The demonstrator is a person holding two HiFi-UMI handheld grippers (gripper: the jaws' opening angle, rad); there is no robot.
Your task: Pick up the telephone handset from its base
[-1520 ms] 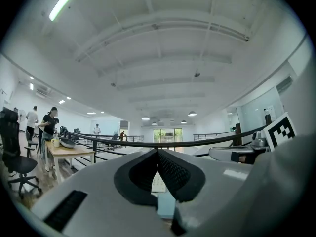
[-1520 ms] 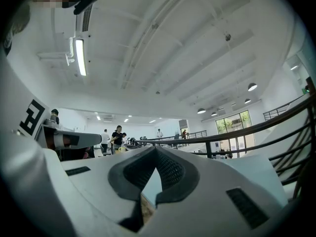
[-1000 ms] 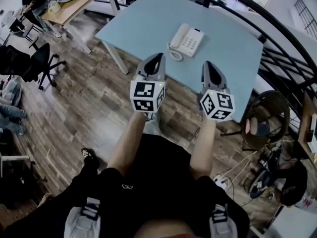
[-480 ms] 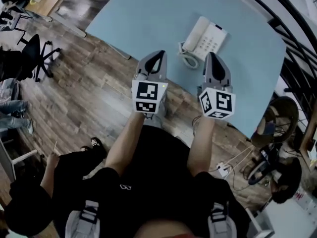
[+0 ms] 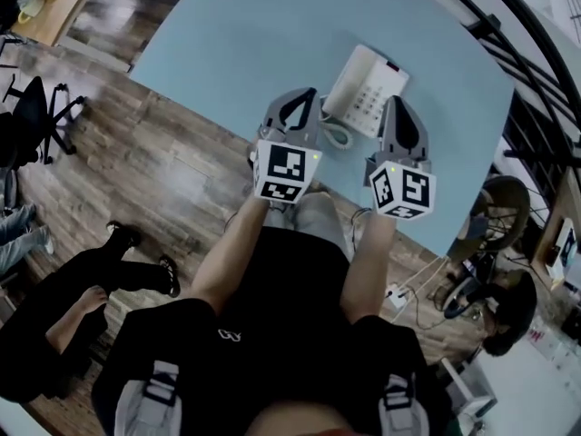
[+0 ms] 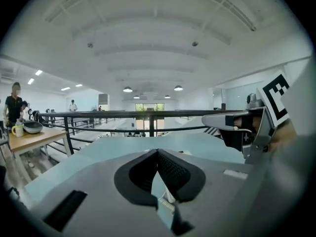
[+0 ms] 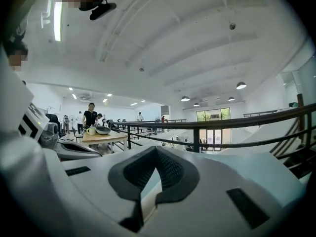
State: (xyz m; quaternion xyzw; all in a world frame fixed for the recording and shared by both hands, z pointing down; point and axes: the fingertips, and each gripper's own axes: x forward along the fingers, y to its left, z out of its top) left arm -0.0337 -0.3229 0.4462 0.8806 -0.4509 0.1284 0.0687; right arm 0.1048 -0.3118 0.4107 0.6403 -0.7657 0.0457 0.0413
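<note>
A white telephone [image 5: 370, 91] lies on the light blue table [image 5: 245, 34], its handset [image 5: 348, 75] resting along the left side of the base. The coiled cord [image 5: 337, 135] loops at the phone's near end. My left gripper [image 5: 306, 95] hovers just left of the handset's near end, jaws shut and holding nothing. To the right of the phone's near corner my right gripper [image 5: 397, 104] is also shut and empty. In the left gripper view the closed pads [image 6: 170, 172] meet over the table. The right gripper view shows its own pads [image 7: 165, 169] closed the same way.
A black railing [image 5: 536, 80] runs behind and to the right of the table. Wooden floor [image 5: 154, 171] lies to the left, with an office chair [image 5: 36, 116] and a seated person [image 5: 64, 316]. Cables [image 5: 427, 289] lie on the floor at right. A wooden desk [image 6: 29, 137] stands far left.
Both grippers have travelled forward over the table edge and now flank the near end of the telephone. Their jaws stayed shut.
</note>
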